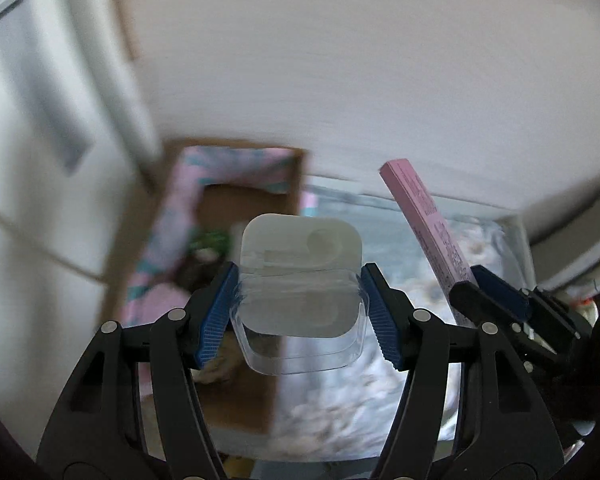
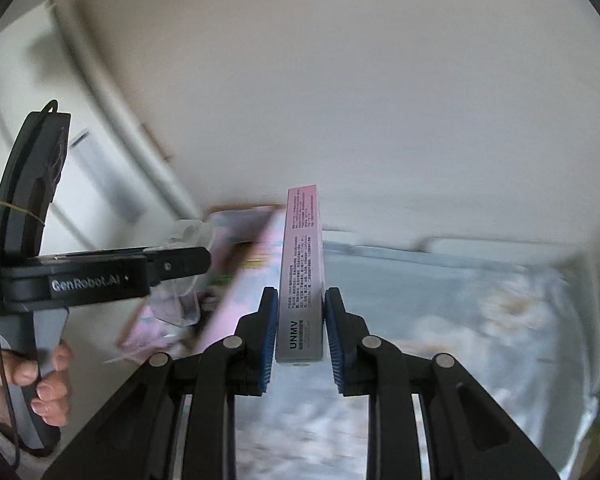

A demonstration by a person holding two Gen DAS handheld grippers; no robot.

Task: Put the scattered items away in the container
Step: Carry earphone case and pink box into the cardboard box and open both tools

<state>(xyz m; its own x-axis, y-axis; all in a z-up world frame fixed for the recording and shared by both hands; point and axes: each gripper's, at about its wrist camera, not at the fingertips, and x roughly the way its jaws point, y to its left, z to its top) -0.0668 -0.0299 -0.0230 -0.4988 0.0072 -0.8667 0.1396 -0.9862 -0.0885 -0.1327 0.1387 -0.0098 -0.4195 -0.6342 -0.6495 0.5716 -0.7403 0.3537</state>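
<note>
Pale wall behind, patterned bed below. The left hand-held gripper [image 1: 298, 300] is clamping a clear plastic blister pack [image 1: 300, 280], the right hand-held gripper [image 2: 300, 330] pinching a long pink carton [image 2: 303, 272]. The brown cardboard box [image 1: 288, 216] is sitting ahead-left, nearer the left one.

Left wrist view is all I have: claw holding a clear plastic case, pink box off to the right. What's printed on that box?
Observer: The right wrist view shows UNMV at the base of the pink box.
Operator: Is it gripped properly?
Observer: Yes, the right claw clamps its lower end, box pointing away from the camera.
Operator: Who's holding my side?
Observer: A hand grips the left claw's handle, with the clear plastic case in front of the cardboard box.
</note>
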